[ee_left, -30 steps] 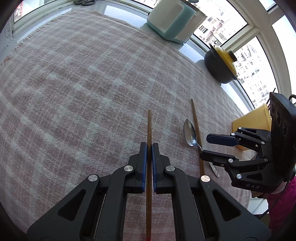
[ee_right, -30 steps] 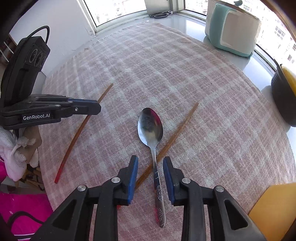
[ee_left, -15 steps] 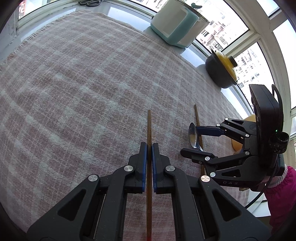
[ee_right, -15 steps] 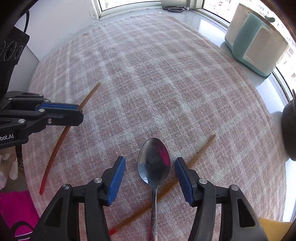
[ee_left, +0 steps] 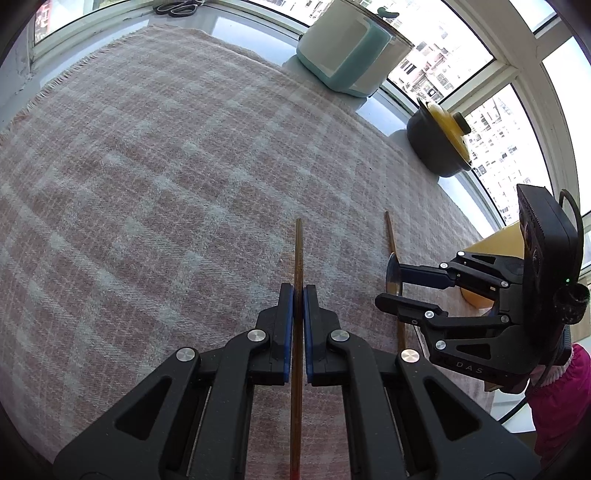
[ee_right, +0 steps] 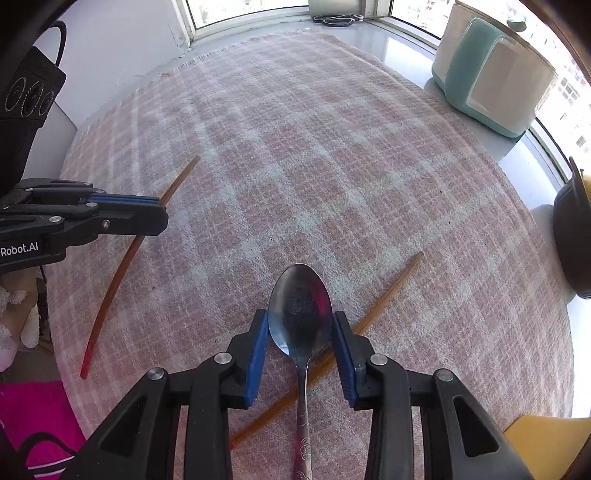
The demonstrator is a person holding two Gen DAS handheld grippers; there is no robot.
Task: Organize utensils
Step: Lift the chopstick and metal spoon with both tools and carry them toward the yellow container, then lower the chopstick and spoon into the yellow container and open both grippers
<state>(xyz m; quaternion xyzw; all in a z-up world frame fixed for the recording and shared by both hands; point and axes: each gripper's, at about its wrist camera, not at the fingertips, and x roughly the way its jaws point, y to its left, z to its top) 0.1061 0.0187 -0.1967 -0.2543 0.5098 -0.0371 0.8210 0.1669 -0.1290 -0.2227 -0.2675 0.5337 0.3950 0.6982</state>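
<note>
Spoon (ee_right: 300, 317) bowl between right gripper (ee_right: 300, 332) pads

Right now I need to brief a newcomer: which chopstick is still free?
On the pink checked cloth, find the metal spoon between the right tongs. The free chopstick lies slantwise under its handle, flat on the cloth; the other chopstick is clamped in the left tongs.

pink plaid cloth (ee_left: 147, 184); teal-white container (ee_left: 351, 48); yellow-lidded dark pot (ee_left: 439, 144); scissors (ee_left: 179, 7) on sill
</note>
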